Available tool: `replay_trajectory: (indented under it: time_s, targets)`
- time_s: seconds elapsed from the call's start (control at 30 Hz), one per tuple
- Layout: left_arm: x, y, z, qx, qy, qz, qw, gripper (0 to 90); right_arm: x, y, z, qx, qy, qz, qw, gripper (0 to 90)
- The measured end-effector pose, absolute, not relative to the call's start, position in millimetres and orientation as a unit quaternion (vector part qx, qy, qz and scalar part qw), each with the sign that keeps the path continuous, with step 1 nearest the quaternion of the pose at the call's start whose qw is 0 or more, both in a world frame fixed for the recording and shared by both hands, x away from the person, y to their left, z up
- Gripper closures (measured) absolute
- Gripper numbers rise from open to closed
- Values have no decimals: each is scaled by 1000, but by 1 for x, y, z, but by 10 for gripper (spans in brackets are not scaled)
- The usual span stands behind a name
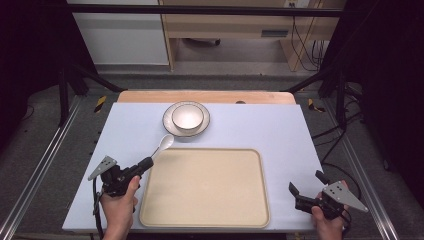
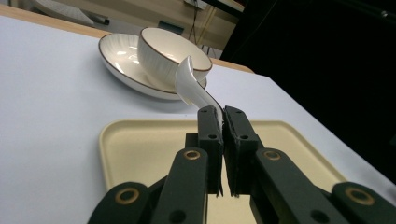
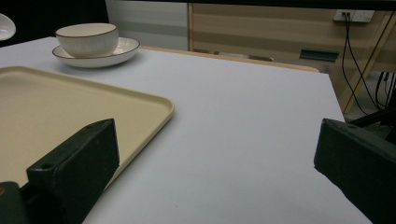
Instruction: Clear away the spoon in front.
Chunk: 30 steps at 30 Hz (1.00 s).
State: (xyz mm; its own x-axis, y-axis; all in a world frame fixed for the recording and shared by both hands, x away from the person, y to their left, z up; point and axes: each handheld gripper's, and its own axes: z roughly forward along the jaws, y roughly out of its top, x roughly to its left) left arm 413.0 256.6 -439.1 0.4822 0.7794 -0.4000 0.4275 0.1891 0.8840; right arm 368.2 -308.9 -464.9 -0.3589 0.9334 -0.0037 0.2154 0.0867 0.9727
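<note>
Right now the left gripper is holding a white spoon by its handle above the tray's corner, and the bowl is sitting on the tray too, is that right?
Not quite. The left gripper does clamp the white spoon by its handle, but the bowl sits on a plate on the table beyond the tray, as the high view shows.

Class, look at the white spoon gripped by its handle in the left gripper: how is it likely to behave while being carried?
The spoon looks glazed and glossy, so it may slip or pivot between the jaws of the left gripper, which pinch only its handle end. It appears stiff, probably ceramic, so it won't bend but could chip if dropped onto the tray. Its bowl end overhangs, likely pulling it downward.
</note>
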Motion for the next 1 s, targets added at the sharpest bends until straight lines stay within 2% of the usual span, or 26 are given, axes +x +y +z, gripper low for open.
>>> replay_trajectory:
  time_s: [0.43, 1.0]
  targets:
    - [398, 264, -465, 612, 508, 145, 589, 861, 368, -307, -466, 444, 652, 503, 354, 3]
    - [408, 254, -483, 608, 541, 146, 563, 859, 369, -308, -467, 443, 653, 501, 354, 3]
